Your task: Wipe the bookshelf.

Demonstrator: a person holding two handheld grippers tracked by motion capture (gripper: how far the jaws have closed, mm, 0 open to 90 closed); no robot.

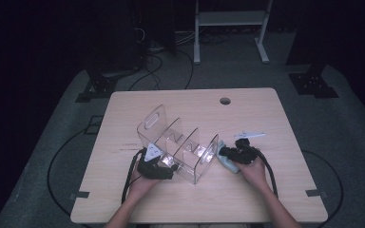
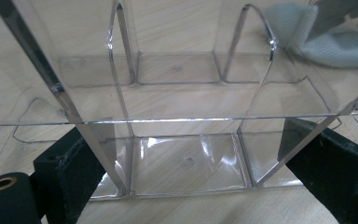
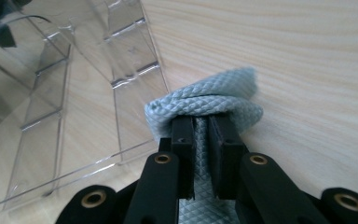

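The folded cloth [image 3: 205, 105], clamped in the right gripper [image 3: 201, 135], is held just beside the clear organizer [image 1: 178, 145], whose near wall is straddled by the left gripper [image 1: 158, 167].

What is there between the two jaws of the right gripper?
A fold of the light blue cloth is pinched between the jaws of the right gripper, beside the clear plastic organizer; the right gripper view shows it.

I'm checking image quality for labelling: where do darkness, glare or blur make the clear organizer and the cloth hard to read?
High view: dark surroundings, lit table, organizer faint with small glints. Left gripper view: bright reflections streak the organizer's walls, and the cloth behind them looks soft. Right gripper view: the cloth's weave is sharp at the right gripper; the organizer at left blurs.
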